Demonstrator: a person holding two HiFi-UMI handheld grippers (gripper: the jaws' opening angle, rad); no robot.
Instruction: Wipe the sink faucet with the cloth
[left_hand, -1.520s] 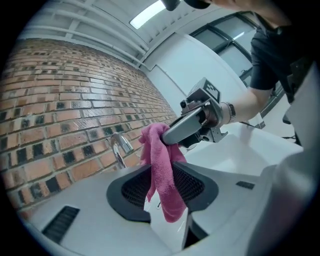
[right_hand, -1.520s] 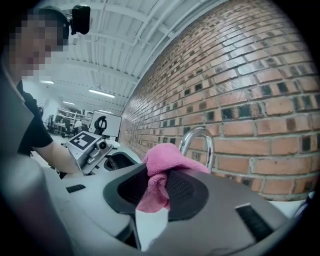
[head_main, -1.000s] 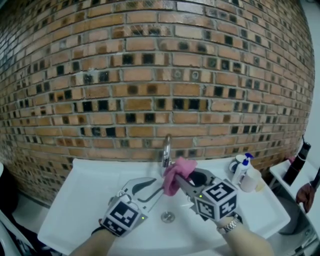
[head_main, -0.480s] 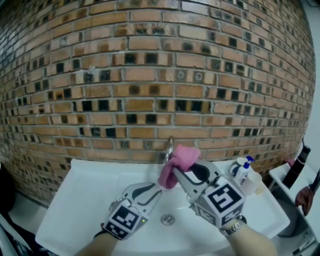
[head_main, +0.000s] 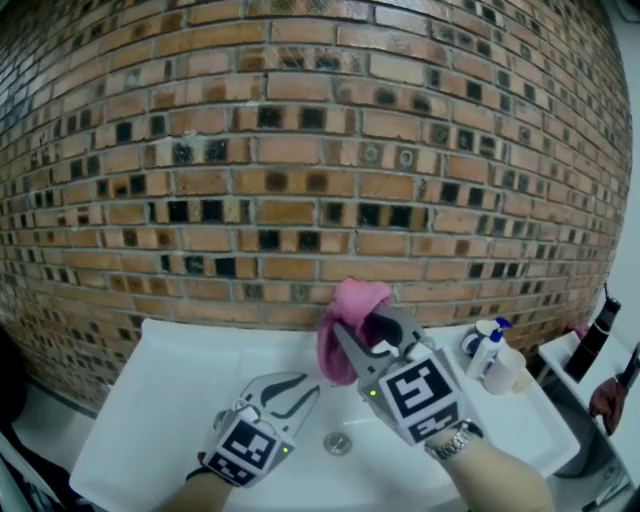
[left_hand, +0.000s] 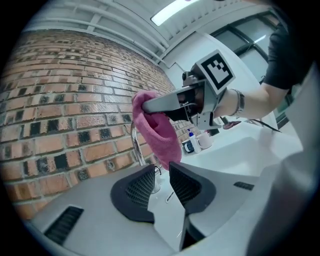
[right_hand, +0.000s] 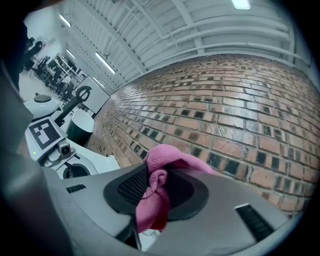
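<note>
Head view: a rough brick wall (head_main: 300, 150) rises behind a smooth white rectangular sink (head_main: 170, 390) with a round metal drain (head_main: 338, 443). The right gripper (head_main: 360, 335) reaches toward 11 o'clock with its jaws clamped on a soft pink cloth (head_main: 350, 310). The cloth is bunched into a rounded lump at 12 o'clock of the drain and covers the faucet's top. The left gripper (head_main: 305, 388) sits at 9 o'clock of the drain, pointing toward 1 o'clock. A white pump bottle (head_main: 487, 345) stands on the rim at 3 o'clock of the cloth.

Left gripper view: its black ribbed pads (left_hand: 140, 186) have just been closing. They stand a narrow slit apart with nothing between them. Beyond them, the thin curved chrome faucet (left_hand: 135, 147) rises at 11 o'clock. The nappy cloth (left_hand: 157, 127) hangs from the right gripper (left_hand: 150, 105), just beside the spout. Whether they touch I cannot tell.

Right gripper view: the gripper (right_hand: 155, 187) has its dimpled pads squeezing a twisted fold of cloth (right_hand: 160, 180). The rest bulges out toward 1 o'clock and trails down to 6.
</note>
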